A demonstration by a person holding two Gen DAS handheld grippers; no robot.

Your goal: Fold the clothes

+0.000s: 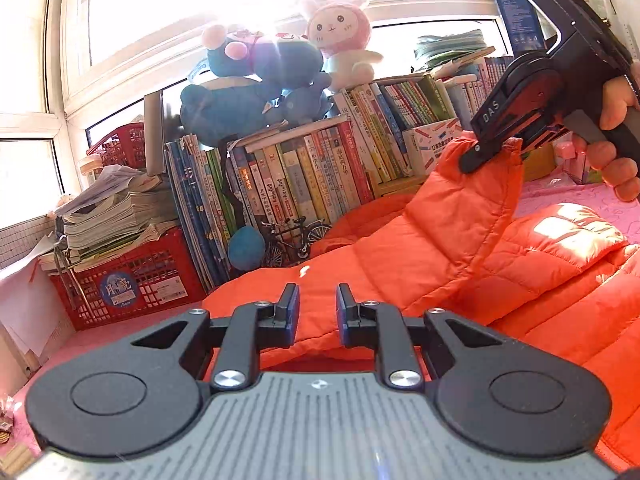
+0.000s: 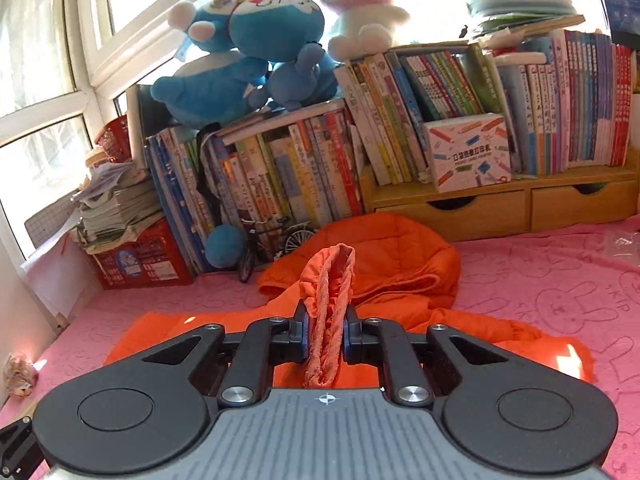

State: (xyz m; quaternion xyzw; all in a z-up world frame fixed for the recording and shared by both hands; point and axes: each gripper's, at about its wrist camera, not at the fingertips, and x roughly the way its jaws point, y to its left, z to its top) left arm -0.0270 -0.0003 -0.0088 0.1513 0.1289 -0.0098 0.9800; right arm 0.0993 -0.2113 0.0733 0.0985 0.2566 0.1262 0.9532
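Observation:
An orange quilted jacket (image 1: 440, 280) lies spread on a pink cover, its hood (image 2: 400, 248) toward the books. My right gripper (image 2: 327, 332) is shut on the jacket's ribbed sleeve cuff (image 2: 332, 288), which stands up between its fingers. In the left wrist view the right gripper (image 1: 490, 152) holds that sleeve (image 1: 460, 208) lifted above the jacket's body, with a person's hand (image 1: 616, 152) on its handle. My left gripper (image 1: 318, 312) hovers low at the jacket's near edge. Its jaws stand a little apart and no fabric is pinched between them.
The pink bunny-print cover (image 2: 540, 288) runs to the right and front. A row of books (image 2: 300, 168), a wooden drawer shelf (image 2: 500, 204), a model bicycle (image 2: 272, 248) and plush toys (image 2: 248, 40) line the back. A red crate (image 1: 132, 280) with stacked papers stands left.

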